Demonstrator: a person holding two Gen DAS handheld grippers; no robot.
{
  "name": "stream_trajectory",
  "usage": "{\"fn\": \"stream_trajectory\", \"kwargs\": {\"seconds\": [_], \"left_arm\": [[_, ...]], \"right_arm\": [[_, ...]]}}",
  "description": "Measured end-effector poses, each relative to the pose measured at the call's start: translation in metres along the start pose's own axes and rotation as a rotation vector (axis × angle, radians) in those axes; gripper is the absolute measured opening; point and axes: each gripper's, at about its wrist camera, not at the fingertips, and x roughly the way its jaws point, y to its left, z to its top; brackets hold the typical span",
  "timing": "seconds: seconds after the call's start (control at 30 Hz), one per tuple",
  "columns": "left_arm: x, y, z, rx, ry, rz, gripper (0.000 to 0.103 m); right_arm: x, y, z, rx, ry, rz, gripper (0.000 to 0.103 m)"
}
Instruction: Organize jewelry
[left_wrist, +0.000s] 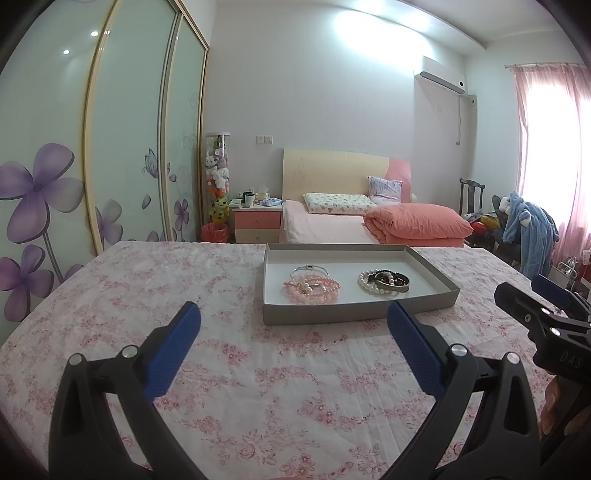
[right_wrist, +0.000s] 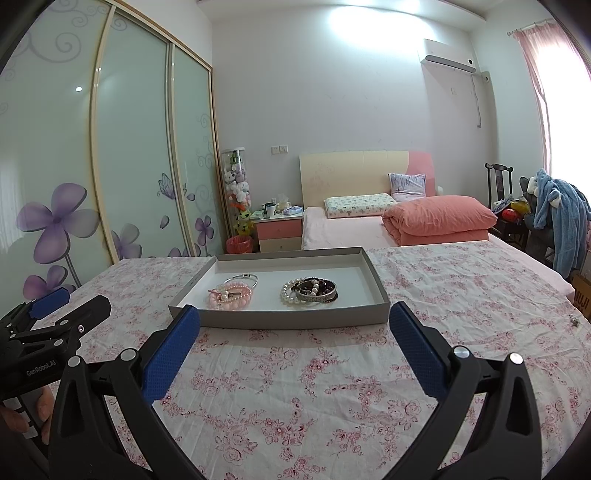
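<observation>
A shallow grey box (left_wrist: 354, 312) (right_wrist: 280, 320) with a white floor stands on the flowered tablecloth. In its left half lie pink bead bracelets (left_wrist: 312, 288) (right_wrist: 231, 298) under a thin silver bangle (left_wrist: 308, 269) (right_wrist: 245, 278). In its right half lie a white pearl bracelet (left_wrist: 364, 282) (right_wrist: 288, 295) and dark bracelets (left_wrist: 393, 280) (right_wrist: 321, 290). My left gripper (left_wrist: 293, 317) is open and empty, in front of the box. My right gripper (right_wrist: 295, 317) is open and empty, in front of the box. Each gripper shows at the edge of the other's view.
The table (left_wrist: 147, 280) (right_wrist: 480, 295) is covered with a pink flowered cloth. A small metal piece (right_wrist: 574, 322) lies near its right edge. Behind are a bed (left_wrist: 332, 225), a nightstand (left_wrist: 256, 221), sliding wardrobe doors (left_wrist: 122, 147) and a chair with blue clothes (left_wrist: 528, 229).
</observation>
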Motion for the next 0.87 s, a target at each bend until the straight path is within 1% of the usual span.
{"fn": "stream_trajectory", "kwargs": {"seconds": [0.6, 0.87], "left_arm": [[0.0008, -0.0036, 0.0014, 0.008, 0.001, 0.005, 0.099], [0.0017, -0.0032, 0.0049, -0.002, 0.019, -0.008, 0.099]], "right_arm": [[0.0000, 0.0002, -0.0005, 0.001, 0.003, 0.000, 0.101], [-0.0003, 0.0003, -0.0001, 0.001, 0.003, 0.000, 0.101]]}}
